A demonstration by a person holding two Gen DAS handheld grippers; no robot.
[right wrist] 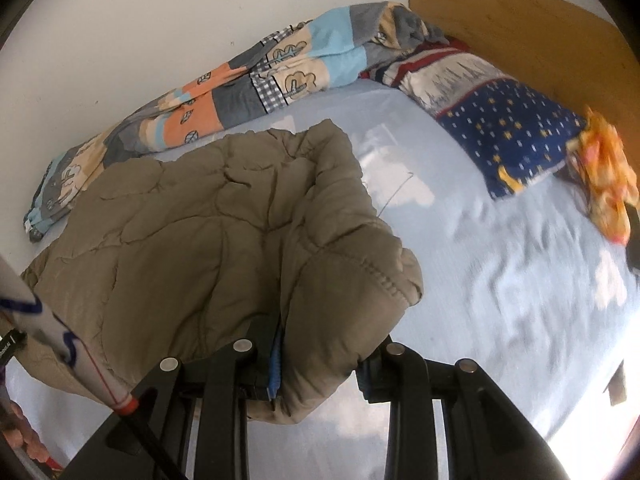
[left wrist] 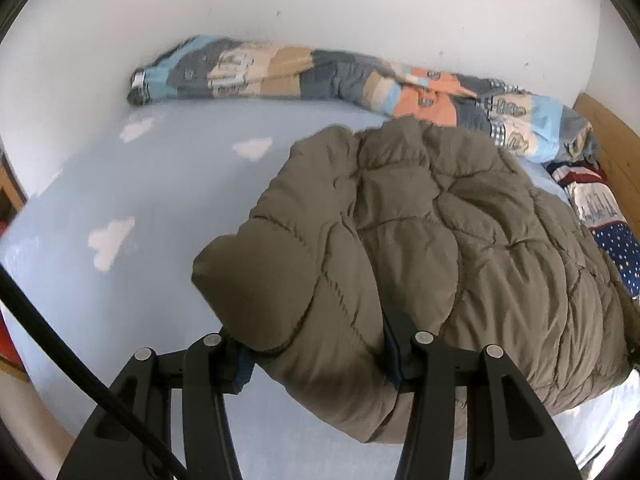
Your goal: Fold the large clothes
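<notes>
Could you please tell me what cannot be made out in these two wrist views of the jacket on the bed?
- Left view: the left tool has its fingertips buried in the jacket; pad contact hidden.
- Right view: the right tool shows the same, with the jacket's fold covering its tips.
- Both views: the jacket's underside, sleeves and zip are hidden by its own bulk.
- Right view: the sheet at right is motion-blurred, and the orange thing is unidentifiable.

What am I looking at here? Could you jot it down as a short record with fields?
Place: bed with pale blue sheet
Garment: olive quilted jacket, lifted at one edge
Left gripper: shut on jacket
Right gripper: shut on jacket
By the wall: patchwork duvet, bunched up
By the headboard: dark blue pillow
</notes>
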